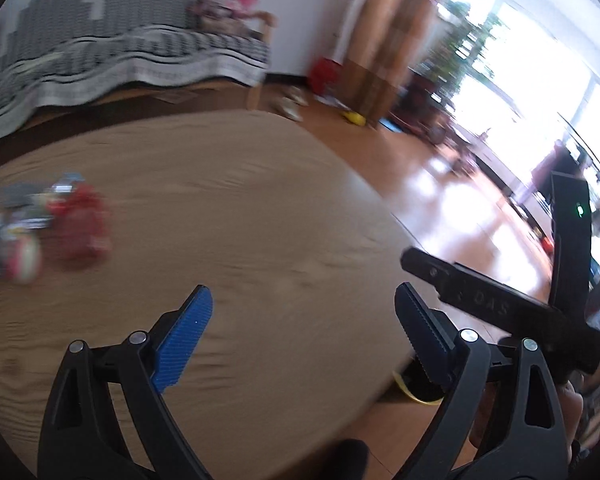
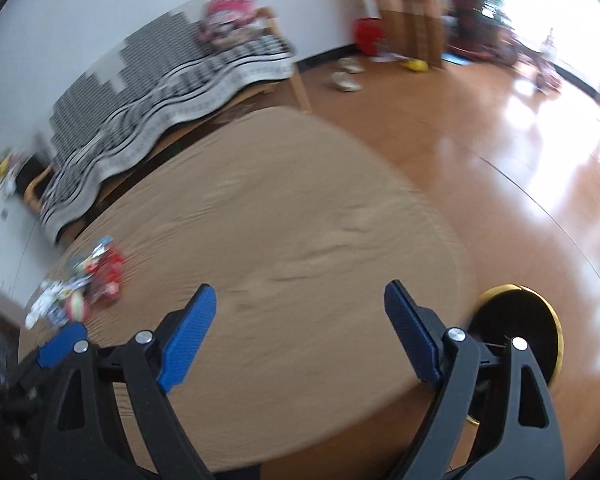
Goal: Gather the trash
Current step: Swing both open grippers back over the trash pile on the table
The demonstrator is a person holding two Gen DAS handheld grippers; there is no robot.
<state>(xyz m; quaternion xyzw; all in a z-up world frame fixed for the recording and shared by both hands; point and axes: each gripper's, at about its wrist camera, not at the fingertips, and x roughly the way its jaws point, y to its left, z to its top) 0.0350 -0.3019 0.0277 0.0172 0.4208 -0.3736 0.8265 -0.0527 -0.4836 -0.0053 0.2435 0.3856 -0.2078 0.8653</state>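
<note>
Left wrist view shows a blurry pile of red and white crinkly wrappers (image 1: 40,232) far left on the round tan table (image 1: 260,208). It looks light and soft; pinch a loose edge. Left gripper (image 1: 303,312) and right gripper (image 2: 300,308) hold jaws wide, empty.

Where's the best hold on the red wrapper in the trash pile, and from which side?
Judging through blur: grip the red wrapper by its crumpled right edge, coming from the bare table side with the open left tongs; other trash crowds its left.
</note>
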